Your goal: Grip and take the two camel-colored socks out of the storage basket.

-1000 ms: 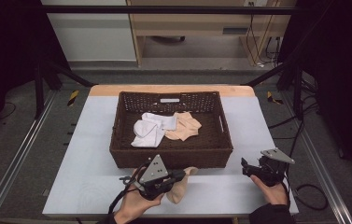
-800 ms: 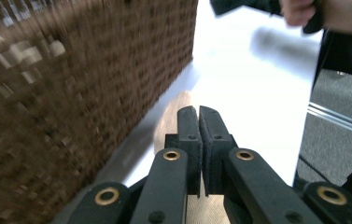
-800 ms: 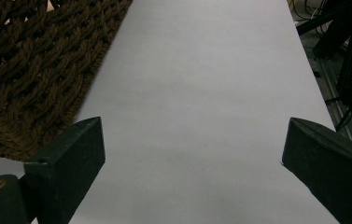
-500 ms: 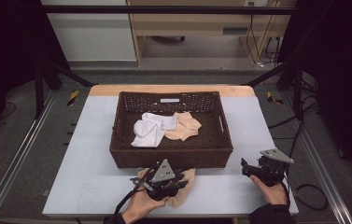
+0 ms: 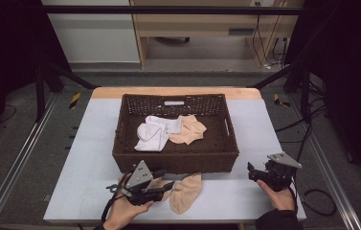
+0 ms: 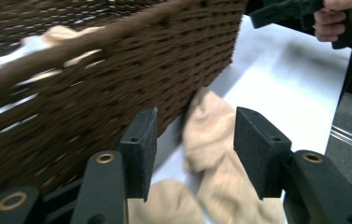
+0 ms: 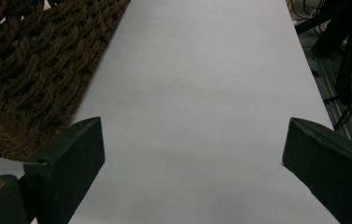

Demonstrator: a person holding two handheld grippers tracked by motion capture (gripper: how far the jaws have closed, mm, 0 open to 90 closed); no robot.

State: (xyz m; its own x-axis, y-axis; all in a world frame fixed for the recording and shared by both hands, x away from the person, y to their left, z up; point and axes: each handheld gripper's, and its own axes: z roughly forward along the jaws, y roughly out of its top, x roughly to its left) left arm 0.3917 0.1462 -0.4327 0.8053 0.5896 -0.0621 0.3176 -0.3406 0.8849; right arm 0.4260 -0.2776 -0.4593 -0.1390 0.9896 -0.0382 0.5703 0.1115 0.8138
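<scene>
A dark wicker basket [image 5: 175, 158] sits mid-table toward the far edge, holding a white sock [image 5: 154, 134] beside a peach sock [image 5: 190, 129]. Another peach sock [image 5: 186, 192] lies at the near edge.

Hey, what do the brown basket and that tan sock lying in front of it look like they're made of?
The basket looks like woven wicker or a plastic imitation: dark brown twisted strands in a matte, open weave, clear in the left gripper view. Which of the two, I cannot tell. The tan sock looks like soft knitted fabric, probably cotton or a blend: it lies limp and creased, with a dull, slightly fuzzy surface.
</scene>
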